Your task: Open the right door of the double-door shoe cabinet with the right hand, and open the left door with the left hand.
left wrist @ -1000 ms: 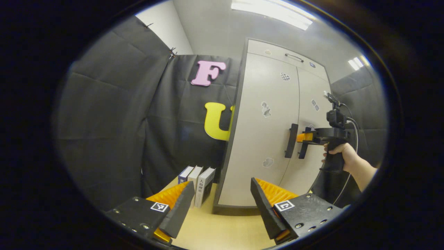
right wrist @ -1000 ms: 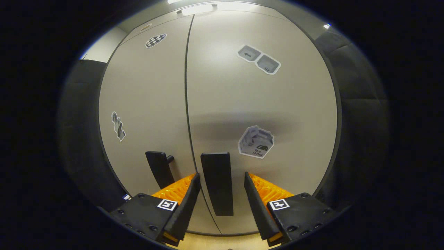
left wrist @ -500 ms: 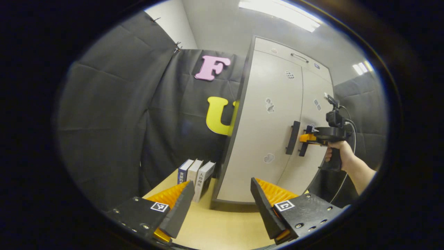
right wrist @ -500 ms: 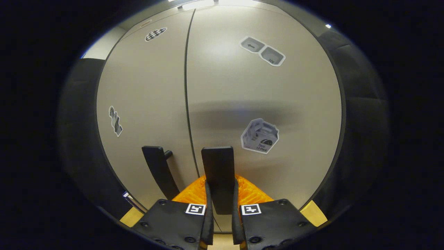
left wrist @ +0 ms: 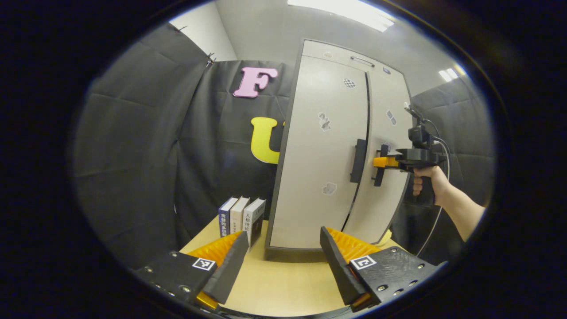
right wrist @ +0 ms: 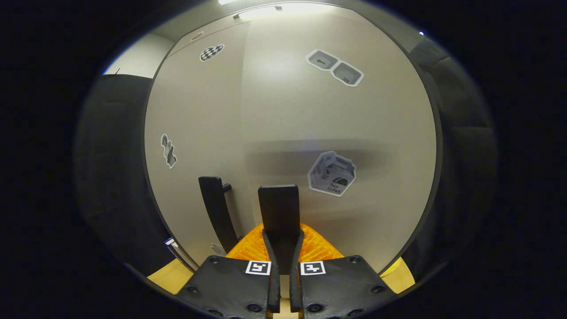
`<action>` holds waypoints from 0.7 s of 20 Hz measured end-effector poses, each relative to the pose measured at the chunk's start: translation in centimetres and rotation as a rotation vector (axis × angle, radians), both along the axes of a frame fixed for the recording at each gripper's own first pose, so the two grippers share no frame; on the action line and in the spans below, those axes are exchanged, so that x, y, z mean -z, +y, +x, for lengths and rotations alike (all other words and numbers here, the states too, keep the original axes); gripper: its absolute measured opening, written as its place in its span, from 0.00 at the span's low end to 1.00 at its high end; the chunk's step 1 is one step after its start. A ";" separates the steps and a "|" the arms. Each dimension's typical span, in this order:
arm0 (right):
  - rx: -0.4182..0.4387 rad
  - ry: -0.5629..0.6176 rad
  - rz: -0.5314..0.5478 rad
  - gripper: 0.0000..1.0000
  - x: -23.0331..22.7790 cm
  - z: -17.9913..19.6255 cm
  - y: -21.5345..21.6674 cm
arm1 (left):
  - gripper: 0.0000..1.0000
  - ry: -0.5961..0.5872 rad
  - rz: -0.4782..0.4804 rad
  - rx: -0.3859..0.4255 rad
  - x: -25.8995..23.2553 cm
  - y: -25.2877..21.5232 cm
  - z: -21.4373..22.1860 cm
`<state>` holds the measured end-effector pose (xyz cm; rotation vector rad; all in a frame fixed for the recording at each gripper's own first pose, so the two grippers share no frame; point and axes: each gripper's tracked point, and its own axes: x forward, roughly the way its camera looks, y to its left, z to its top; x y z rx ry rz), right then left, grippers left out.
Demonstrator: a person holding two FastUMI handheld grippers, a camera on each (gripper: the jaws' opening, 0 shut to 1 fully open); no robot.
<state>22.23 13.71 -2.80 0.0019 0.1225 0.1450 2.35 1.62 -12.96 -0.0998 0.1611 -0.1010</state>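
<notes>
- The right tongs [right wrist: 281, 248] are clamped on the right door's handle [right wrist: 279, 212], both fingers pressing its sides low down, the bar standing upright between them.
- In the left gripper view the same right tongs [left wrist: 382, 162] show farther off, held level by a hand [left wrist: 429, 180] at the handle [left wrist: 380, 165].
- The left tongs [left wrist: 283, 261] are open, fingers wide apart with nothing between them, hovering over the surface [left wrist: 279, 288] well short of the cabinet [left wrist: 336, 150].
- The cabinet stands upright on the surface against the booth wall.
- The right door [right wrist: 336, 133] is ajar: a dark gap [left wrist: 366, 133] runs between the two doors, and its free edge sits forward of the left door [right wrist: 199, 133].
- The left door [left wrist: 319, 155] is shut flush; its handle [left wrist: 358, 154] is untouched, just beside the gripped one.
- That left handle [right wrist: 216, 208] also shows in the right gripper view, just left of the tongs.
- Stickers dot both doors, one [right wrist: 331, 173] just right of the gripped handle.
- Three books [left wrist: 241, 217] stand upright on the surface, just beside the cabinet's left side.
</notes>
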 end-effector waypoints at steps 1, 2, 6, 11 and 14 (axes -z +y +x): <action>-0.006 0.001 0.004 0.10 0.0 -0.4 -0.1 | 0.94 0.002 -0.004 -0.004 0.0 -0.2 -0.2; -0.014 0.003 0.005 0.10 0.0 -0.9 -0.2 | 0.94 0.007 -0.008 -0.010 0.1 -0.2 -0.4; -0.043 0.010 0.007 0.10 0.2 -3.0 -1.0 | 0.94 0.014 -0.017 -0.040 -0.7 -0.5 -1.0; -0.082 0.010 -0.016 0.10 0.2 -5.7 -2.1 | 0.94 0.001 0.024 -0.092 -1.7 -0.8 -1.9; -0.158 0.023 -0.020 0.10 0.2 -7.4 -3.1 | 0.94 0.028 0.023 -0.151 -0.8 -1.7 -3.3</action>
